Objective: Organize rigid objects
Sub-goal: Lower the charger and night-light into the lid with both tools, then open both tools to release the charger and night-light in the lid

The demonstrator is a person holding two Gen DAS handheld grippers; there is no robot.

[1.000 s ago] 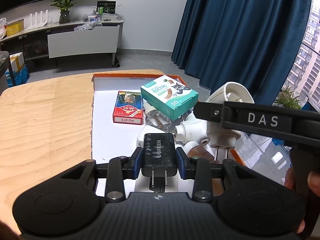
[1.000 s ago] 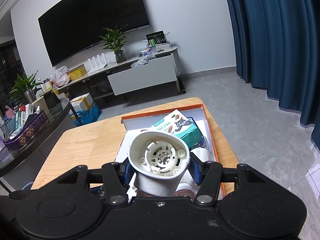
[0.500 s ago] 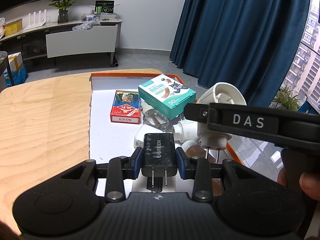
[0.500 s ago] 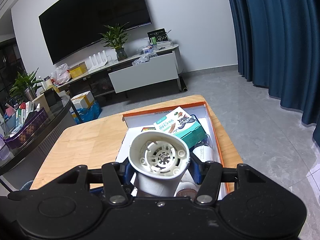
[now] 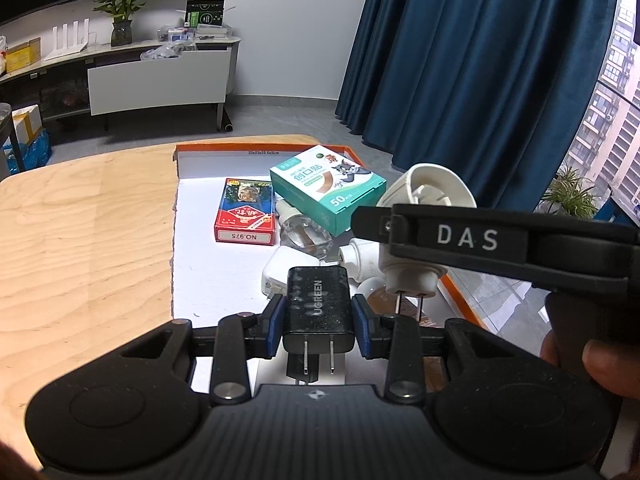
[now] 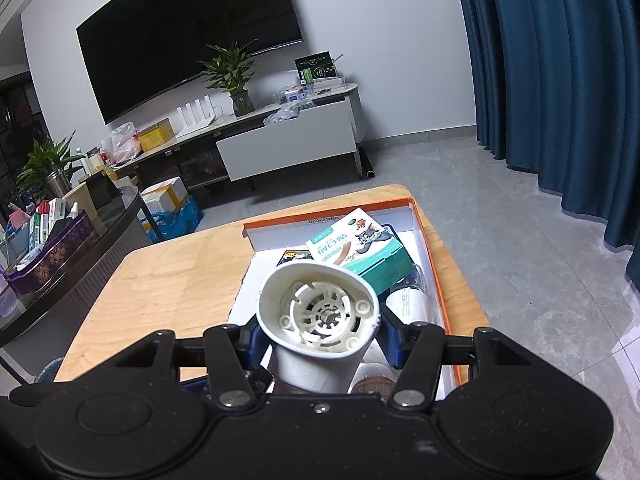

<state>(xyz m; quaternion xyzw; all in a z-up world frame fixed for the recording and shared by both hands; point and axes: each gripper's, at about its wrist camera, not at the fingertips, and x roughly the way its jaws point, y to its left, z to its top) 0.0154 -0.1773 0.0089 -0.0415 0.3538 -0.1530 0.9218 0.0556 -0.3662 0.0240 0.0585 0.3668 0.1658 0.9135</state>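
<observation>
Chargers fill both of our tools. Our left tool point(image 5: 319, 318) is clamped on a black charger point(image 5: 319, 307), blue pads pressing its two sides, its two metal prongs pointing back at the camera. Our right tool point(image 6: 320, 340) is clamped on a white plug-in device point(image 6: 318, 316) with a flared round mouth that faces the right wrist camera; in the left wrist view the same white plug-in device point(image 5: 416, 240) hangs from the right tool point(image 5: 404, 236), prongs pointing down.

We take the orange-rimmed box point(image 5: 256, 148) on the wooden worktop point(image 5: 88, 232) as our landmark. Both held items hover over its near end, the black charger lower and to the left of the white device. Inside the box, at its far end, a green-and-white carton point(image 5: 328, 196) with a cartoon picture lies tilted, and a red card box point(image 5: 246, 216) lies flat just left of it. Between those and our tools we see a clear bottle point(image 5: 304, 232) lying on its side, a white power adapter point(image 5: 276, 276) and further white plug parts point(image 5: 360, 256) crowded near the box's right wall. The left part of the box floor shows bare white. Beyond the worktop stand a low cabinet point(image 6: 288, 148) and blue curtains point(image 5: 480, 72).
</observation>
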